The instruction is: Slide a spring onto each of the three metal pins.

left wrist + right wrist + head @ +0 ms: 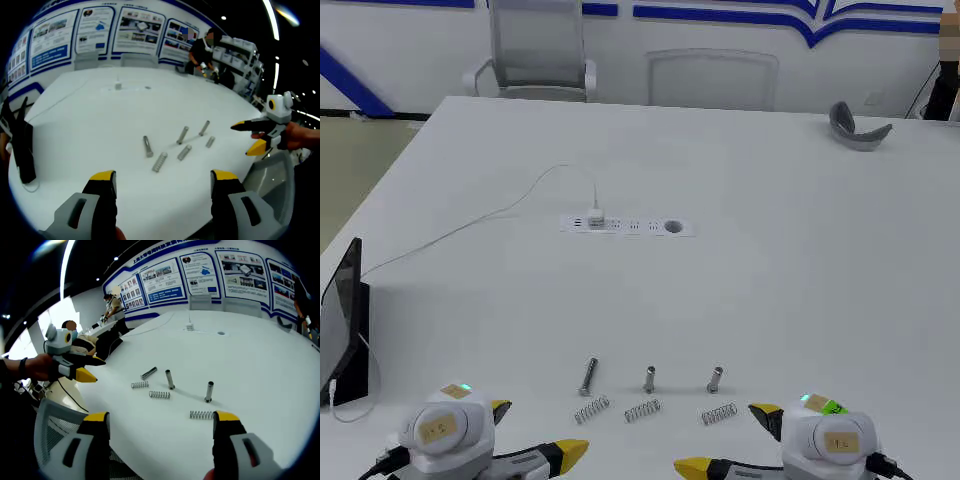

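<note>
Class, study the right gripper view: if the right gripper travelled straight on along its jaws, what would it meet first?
Probably the middle spring, lying centred ahead of the right gripper, though depth is unclear.

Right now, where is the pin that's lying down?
In the head view, the lying pin is leftmost of three, just behind the left spring.
</note>
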`<state>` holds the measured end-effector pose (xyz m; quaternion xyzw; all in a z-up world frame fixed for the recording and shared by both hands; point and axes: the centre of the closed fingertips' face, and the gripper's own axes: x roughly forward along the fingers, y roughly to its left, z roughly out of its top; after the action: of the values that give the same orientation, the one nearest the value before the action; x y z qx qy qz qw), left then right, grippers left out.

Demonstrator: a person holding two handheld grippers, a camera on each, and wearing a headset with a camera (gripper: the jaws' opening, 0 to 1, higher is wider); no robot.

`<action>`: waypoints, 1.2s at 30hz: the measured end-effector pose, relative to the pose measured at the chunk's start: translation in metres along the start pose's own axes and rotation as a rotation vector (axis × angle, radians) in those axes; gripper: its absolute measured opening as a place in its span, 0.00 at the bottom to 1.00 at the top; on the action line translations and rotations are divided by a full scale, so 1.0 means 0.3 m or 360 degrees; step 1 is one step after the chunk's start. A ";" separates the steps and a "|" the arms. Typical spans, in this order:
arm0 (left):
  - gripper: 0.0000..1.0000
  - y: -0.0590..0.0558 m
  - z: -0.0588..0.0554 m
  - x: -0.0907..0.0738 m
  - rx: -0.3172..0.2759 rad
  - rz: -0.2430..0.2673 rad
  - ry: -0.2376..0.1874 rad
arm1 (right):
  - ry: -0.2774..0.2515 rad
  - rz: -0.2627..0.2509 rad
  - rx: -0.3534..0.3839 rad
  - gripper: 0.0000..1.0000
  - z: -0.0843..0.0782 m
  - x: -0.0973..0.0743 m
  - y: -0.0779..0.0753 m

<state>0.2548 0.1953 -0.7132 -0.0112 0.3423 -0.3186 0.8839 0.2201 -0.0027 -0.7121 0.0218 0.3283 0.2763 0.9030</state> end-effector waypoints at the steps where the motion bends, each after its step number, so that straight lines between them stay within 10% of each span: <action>1: 0.78 -0.001 0.001 0.000 -0.0001 -0.0001 -0.0002 | 0.0001 0.0001 -0.0001 0.86 0.000 0.000 0.000; 36: 0.78 -0.003 0.060 0.056 0.0062 -0.0041 0.0039 | 0.0026 -0.0003 -0.0009 0.88 -0.016 -0.007 -0.003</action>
<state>0.2748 0.1816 -0.7093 0.0055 0.3467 -0.3367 0.8755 0.2164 -0.0054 -0.7148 0.0168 0.3349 0.2766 0.9006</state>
